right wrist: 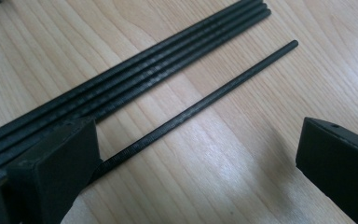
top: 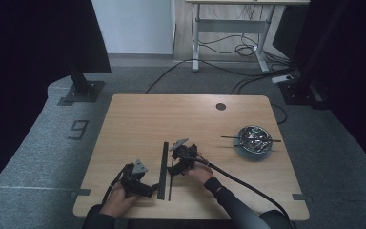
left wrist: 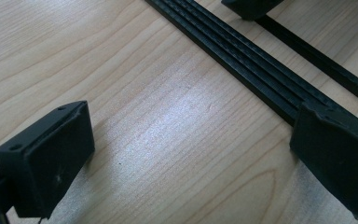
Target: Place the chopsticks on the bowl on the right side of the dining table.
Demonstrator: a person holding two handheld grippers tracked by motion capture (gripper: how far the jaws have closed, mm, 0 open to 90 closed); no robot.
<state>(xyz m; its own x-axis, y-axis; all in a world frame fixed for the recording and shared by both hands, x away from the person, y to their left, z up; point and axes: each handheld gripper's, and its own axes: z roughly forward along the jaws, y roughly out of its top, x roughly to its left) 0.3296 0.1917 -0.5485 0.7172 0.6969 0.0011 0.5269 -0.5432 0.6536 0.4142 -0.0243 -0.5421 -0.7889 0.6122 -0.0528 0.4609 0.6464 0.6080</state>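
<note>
My left gripper [top: 148,190] and right gripper [top: 172,170] both hold their jaws spread wide, gripping nothing, low over the wooden surface [top: 138,119]. Between them lie a bundle of thin black rods [right wrist: 135,77] packed side by side and, just beside it, one single rod [right wrist: 214,98], matte and straight. Farther off sits a metal bowl [top: 253,139].

Counted on the table [top: 138,114] — rods, bowl, grippers.

Four black rods lying side by side in a bundle [right wrist: 135,77], one single rod [right wrist: 205,102] just beside — five in all. One metal bowl [top: 253,138] with two thin sticks across it. Two grippers: left gripper [left wrist: 186,154], right gripper [right wrist: 196,172].
</note>
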